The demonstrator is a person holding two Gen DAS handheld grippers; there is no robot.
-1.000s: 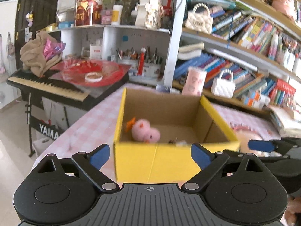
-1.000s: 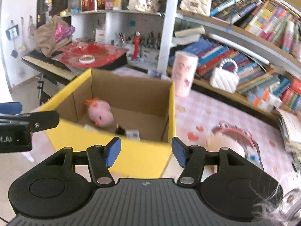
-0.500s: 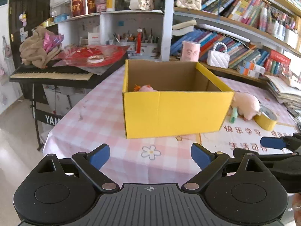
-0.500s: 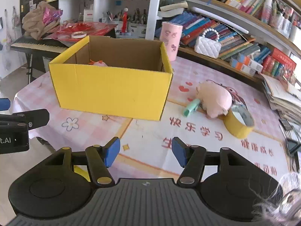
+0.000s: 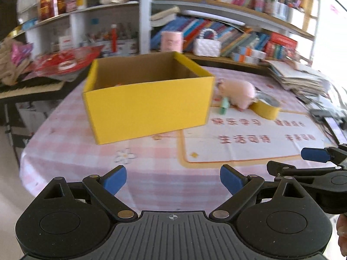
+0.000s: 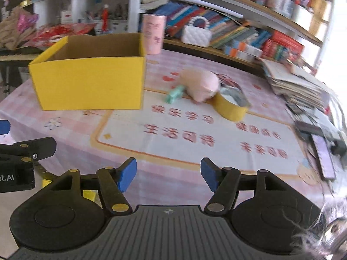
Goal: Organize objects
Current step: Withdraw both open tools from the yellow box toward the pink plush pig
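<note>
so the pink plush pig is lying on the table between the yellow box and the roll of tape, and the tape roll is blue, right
Not quite: the tape roll is yellow, not blue. The rest holds. The right wrist view shows the pink plush pig lying on the table between the yellow box and the roll, with its nose at the roll.

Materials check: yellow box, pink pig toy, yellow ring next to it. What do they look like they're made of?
Yellow box: looks like cardboard, matte yellow outside, raw brown inside, thin folded walls.
Pink pig toy: probably plush fabric; soft rounded shape, no shine. Blur hides the texture.
Yellow ring: likely a roll of tape, smooth yellow outer band with a shinier grey inner face; material uncertain at this sharpness.
</note>
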